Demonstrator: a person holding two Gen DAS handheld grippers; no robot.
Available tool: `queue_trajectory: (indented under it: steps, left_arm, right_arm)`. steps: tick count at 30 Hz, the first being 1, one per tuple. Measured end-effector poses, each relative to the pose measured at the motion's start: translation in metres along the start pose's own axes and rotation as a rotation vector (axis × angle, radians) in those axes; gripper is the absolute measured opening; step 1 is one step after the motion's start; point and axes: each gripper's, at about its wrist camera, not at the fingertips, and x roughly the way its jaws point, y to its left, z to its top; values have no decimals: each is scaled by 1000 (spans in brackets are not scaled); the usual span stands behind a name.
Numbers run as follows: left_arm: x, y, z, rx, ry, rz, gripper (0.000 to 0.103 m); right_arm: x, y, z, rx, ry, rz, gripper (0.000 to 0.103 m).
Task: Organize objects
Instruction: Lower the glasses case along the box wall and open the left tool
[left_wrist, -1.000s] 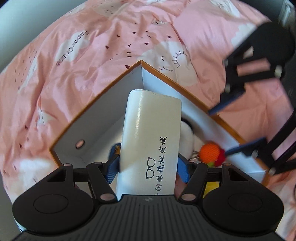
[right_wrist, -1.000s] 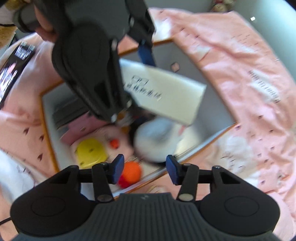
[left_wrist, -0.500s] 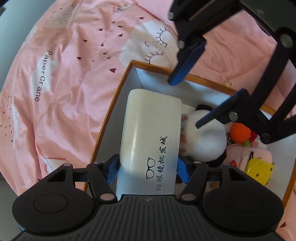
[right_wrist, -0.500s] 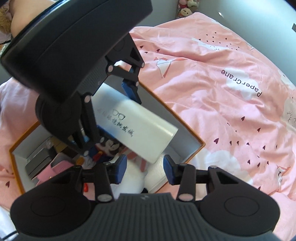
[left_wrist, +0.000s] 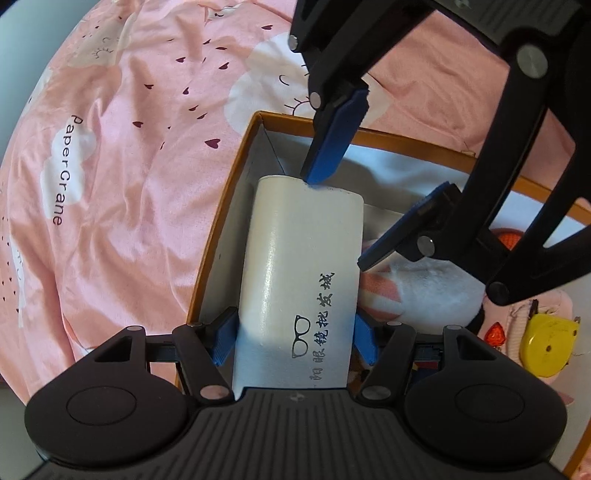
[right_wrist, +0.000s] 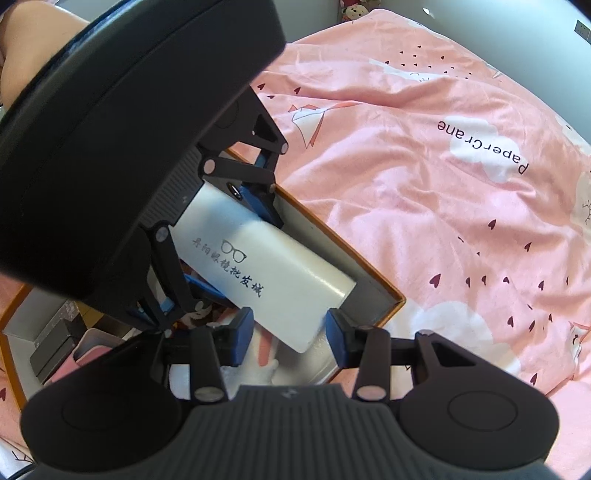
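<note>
Bedding first: pink cotton duvet (left_wrist: 122, 177) printed with white clouds and small dark hearts covers the bed. On it sits an open orange-rimmed cardboard box with white inner walls (left_wrist: 236, 162).

Left claw (left_wrist: 293, 338) is clamped on the near end of a white rounded rectangular glasses case with a printed spectacles logo (left_wrist: 303, 258); blue pads press both long sides. The case slants down into the box corner, its far end free.

Right claw (right_wrist: 290, 334) has its fingers apart around the case's far end. In the left wrist view one blue pad (left_wrist: 332, 147) meets the case's end edge; the other sits just beside its corner. No firm grip is visible.

Inside the box: white plush toy with a pink stripe (left_wrist: 417, 291), dark grey rectangular box (right_wrist: 55, 347), pink flat case (right_wrist: 88, 350), yellow tape measure (left_wrist: 546, 343), orange knitted ball (left_wrist: 511, 238).
</note>
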Motion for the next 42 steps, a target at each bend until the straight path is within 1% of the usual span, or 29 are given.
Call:
queue_trajectory:
  steps: [10, 15, 20, 22, 25, 29, 33, 35, 36, 37, 38, 39, 40, 41, 42]
  left_arm:
    - [7, -7, -2, 35, -16, 50, 75]
    - [7, -10, -4, 42, -33, 77, 79]
    - [6, -10, -7, 22, -52, 77, 85]
    - [4, -11, -9, 21, -64, 77, 88]
    - [-2, -10, -13, 12, -85, 77, 90]
    - [-9, -8, -18, -11, -104, 79, 91]
    - [-17, -10, -24, -41, -118, 102, 91]
    - [-18, -8, -27, -73, -109, 122, 88]
    - [-18, -6, -29, -99, -103, 129, 82]
    - [-18, -4, -30, -124, -102, 115, 78]
    - [-19, -1, -32, -160, -104, 86, 76]
    - [-20, 4, -34, -209, -103, 60, 72]
    - [-20, 7, -35, -255, -105, 45, 63]
    - [-20, 11, -37, -291, -105, 35, 58]
    - [-19, 13, -38, -325, -107, 33, 54]
  right_arm:
    - [11, -6, -1, 25, 8, 2, 45]
    - [13, -6, -1, 25, 11, 0, 45]
    - [14, -6, -1, 28, 15, 0, 44]
    - [16, -6, -1, 29, 17, -1, 44]
    - [18, -5, -1, 28, 21, -1, 44]
    - [20, -3, -1, 28, 27, -5, 44]
    - [21, -2, -1, 23, 27, -12, 44]
    - [22, -1, -1, 22, 30, -14, 44]
    - [22, -1, -1, 22, 31, -15, 44]
    - [23, 0, -1, 22, 33, -17, 44]
    - [23, 0, -1, 22, 33, -19, 44]
    - [23, 0, -1, 25, 33, -24, 43]
    - [23, 1, -1, 29, 31, -32, 38]
    - [23, 1, 0, 29, 28, -39, 32]
    - [24, 1, 0, 25, 26, -45, 32]
